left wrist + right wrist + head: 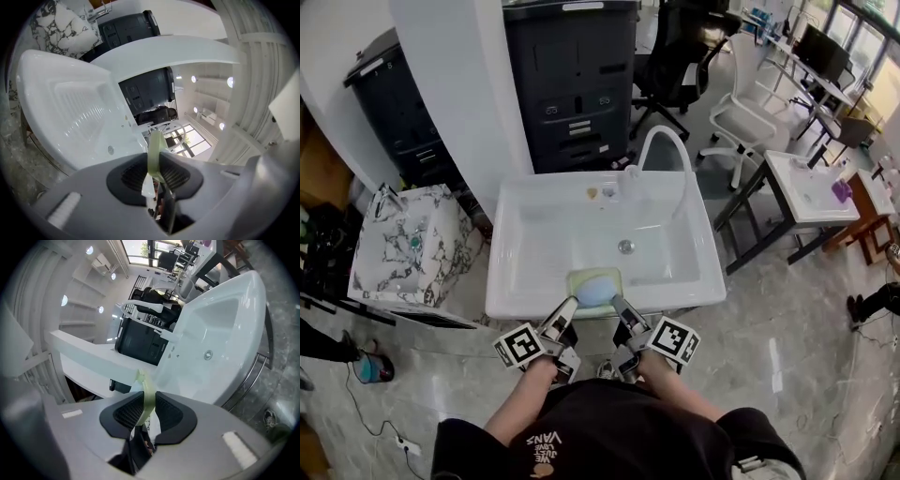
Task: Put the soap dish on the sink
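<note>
A pale green soap dish (593, 286) with a light blue soap in it hangs over the front rim of the white sink (511, 281). My left gripper (567, 310) is shut on the dish's near left edge, and my right gripper (621, 309) is shut on its near right edge. In the left gripper view the green rim (155, 154) stands pinched edge-on between the black pads. The right gripper view shows the same rim (147, 397) clamped between its pads, with the sink basin (225, 329) beyond.
A curved white faucet (667, 150) rises at the sink's back, with a drain (625, 247) in the basin. A dark cabinet (572, 80) stands behind. A marbled sink (408, 246) sits to the left, another white sink (811, 187) and office chairs to the right.
</note>
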Tool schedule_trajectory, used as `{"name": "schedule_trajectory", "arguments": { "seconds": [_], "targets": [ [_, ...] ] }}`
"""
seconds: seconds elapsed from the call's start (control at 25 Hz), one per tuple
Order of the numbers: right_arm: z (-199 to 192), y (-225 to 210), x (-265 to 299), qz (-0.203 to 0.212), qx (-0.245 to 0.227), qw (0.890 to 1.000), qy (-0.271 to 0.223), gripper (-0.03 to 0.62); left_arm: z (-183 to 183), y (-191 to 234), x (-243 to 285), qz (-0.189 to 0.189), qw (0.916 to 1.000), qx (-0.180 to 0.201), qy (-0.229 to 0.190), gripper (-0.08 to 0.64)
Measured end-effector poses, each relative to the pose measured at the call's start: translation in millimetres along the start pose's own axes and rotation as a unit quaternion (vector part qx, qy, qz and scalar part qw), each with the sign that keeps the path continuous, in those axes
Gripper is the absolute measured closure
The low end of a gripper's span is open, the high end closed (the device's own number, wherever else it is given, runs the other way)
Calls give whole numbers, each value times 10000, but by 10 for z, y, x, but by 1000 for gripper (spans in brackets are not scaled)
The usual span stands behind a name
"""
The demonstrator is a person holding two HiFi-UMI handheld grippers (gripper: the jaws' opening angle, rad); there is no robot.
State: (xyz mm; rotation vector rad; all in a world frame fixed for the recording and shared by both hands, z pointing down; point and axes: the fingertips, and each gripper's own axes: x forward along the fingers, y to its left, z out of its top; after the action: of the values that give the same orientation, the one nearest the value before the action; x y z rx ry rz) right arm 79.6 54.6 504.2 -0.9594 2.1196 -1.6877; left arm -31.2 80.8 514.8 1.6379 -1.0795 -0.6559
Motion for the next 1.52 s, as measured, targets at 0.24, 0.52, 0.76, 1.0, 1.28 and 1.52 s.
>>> {"name": "schedule_trajectory", "arguments": {
  "seconds": [0.24, 0.52, 0.76, 1.0, 1.28, 1.52],
  "targets": [
    [256, -82, 100, 40, -63, 9998, 183, 518, -5, 0, 243, 66, 9998, -16, -175, 431],
    [347, -110, 290, 52, 64, 9998, 158, 518, 169, 34, 403, 92, 9999, 65, -99, 431],
    [518, -71, 535, 15, 91, 9999, -100, 518, 429, 67, 652, 24, 9998, 151, 148, 431],
    [678, -47, 818, -10, 192, 9993, -317, 518, 710, 108, 898, 11, 9990, 222, 386, 431],
    [847, 30, 1190, 9, 245, 9985, -487, 518, 1085, 146, 1149, -25, 9979, 322, 569, 431],
    [1029, 74, 1454, -5, 238, 9978, -623, 518, 1331, 167, 1385, -95, 9972, 316, 668, 431]
  ]
}}
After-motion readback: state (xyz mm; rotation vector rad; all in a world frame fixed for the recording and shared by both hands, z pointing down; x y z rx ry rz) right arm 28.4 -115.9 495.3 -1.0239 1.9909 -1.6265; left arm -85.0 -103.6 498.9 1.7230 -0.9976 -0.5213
